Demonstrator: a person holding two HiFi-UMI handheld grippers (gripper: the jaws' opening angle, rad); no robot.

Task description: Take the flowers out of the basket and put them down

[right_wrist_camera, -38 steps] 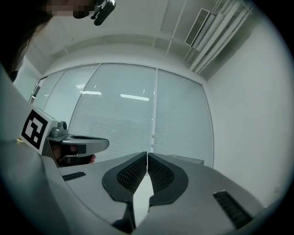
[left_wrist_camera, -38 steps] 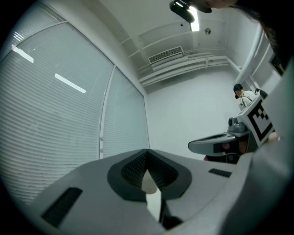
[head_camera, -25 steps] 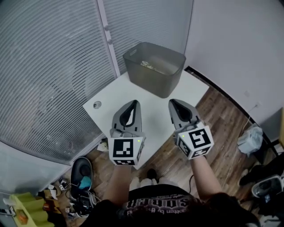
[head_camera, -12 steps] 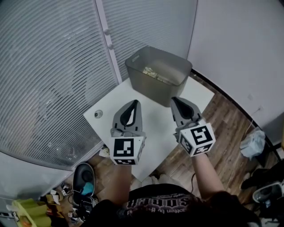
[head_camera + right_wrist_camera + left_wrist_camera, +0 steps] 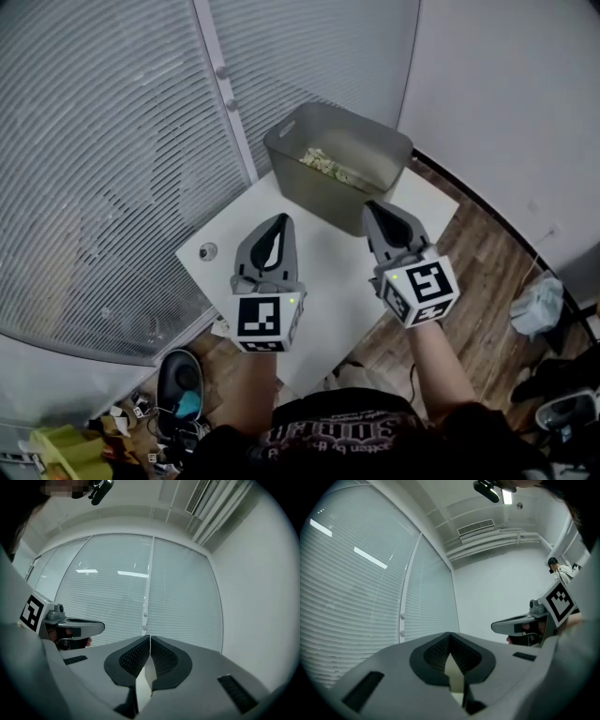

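Pale flowers (image 5: pixel 330 167) lying low inside upright grey basket (image 5: pixel 317 197)

Right tool (image 5: pixel 371 207) nearer the basket (image 5: pixel 309 178)

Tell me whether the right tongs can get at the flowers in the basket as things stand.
Probably yes. The basket is open-topped and sits just ahead of the right tongs, with nothing between them and the flowers. The tongs are shut, so they must open first.

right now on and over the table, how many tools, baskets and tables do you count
tools: 2, left tool and right tool, both shut
baskets: 1, grey basket
tables: 1, white table
total: 4
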